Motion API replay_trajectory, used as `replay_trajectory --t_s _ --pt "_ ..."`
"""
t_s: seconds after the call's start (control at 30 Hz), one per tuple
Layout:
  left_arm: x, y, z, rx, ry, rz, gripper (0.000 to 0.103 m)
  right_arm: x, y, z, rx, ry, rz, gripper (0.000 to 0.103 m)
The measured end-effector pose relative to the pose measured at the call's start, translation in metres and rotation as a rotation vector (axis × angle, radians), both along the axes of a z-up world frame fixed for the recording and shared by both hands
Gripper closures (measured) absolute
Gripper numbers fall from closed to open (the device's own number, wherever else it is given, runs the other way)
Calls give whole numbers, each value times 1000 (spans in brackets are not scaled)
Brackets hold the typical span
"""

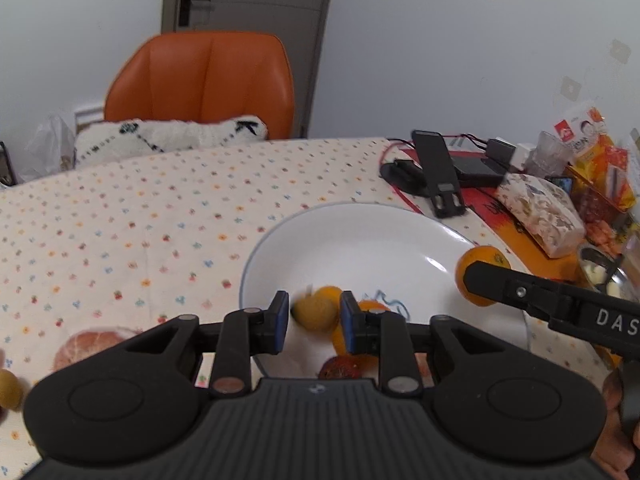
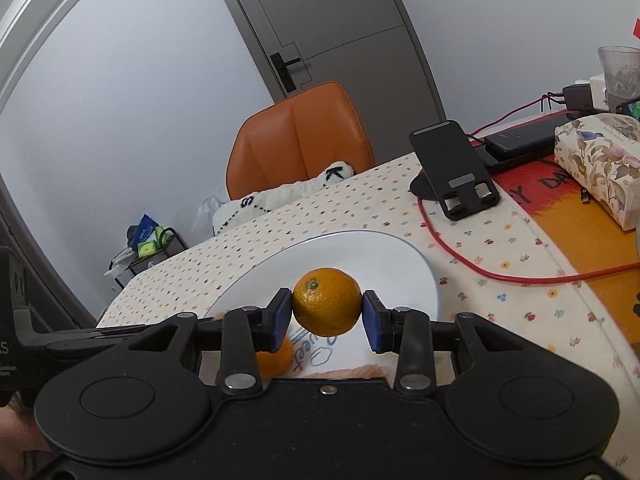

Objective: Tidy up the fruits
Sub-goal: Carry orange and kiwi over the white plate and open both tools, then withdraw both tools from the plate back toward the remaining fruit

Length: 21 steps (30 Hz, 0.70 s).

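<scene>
The right gripper (image 2: 327, 316) is clenched on a mandarin orange (image 2: 327, 301), pads pressed to its two sides, holding it above the near part of the white plate (image 2: 404, 264). The stem end points up and a little toward the left pad, so the fruit's short stem-to-base axis stands nearly upright, slightly tilted, and its wider girth runs from pad to pad.

The left gripper (image 1: 314, 322) hangs over the plate's near edge with its jaws parted around a small yellow-green fruit (image 1: 316, 312), gaps visible on both sides — released, not gripping; that fruit is blurred. More orange fruit (image 1: 370, 306) and a dark red one (image 1: 340, 369) lie in the plate beneath.

To finish this step well, I judge the mandarin should be lowered until it nearly rests on bare plate beside the others — then let go gently, since a round fruit dropped from height would likely roll off toward the red cable (image 2: 520, 278). A phone stand (image 2: 460, 168) stands farther back.
</scene>
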State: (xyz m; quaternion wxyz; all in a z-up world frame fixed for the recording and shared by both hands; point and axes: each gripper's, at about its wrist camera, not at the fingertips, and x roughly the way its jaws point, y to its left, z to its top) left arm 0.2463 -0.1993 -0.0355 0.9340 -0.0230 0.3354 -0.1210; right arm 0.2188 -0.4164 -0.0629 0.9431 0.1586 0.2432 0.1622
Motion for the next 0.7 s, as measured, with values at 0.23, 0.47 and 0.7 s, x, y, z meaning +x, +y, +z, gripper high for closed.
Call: replay_trajectory --t_s 0.23,0.47,0.7 --pt "7 2 0 -24 6 4 47 9 0 2 15 -15 20 67" --pt "0 -2 5 -21 -9 -9 31 16 7 0 6 -10 43 60" --pt "-4 8 10 -54 -24 -11 26 14 2 -1 9 -11 31 59"
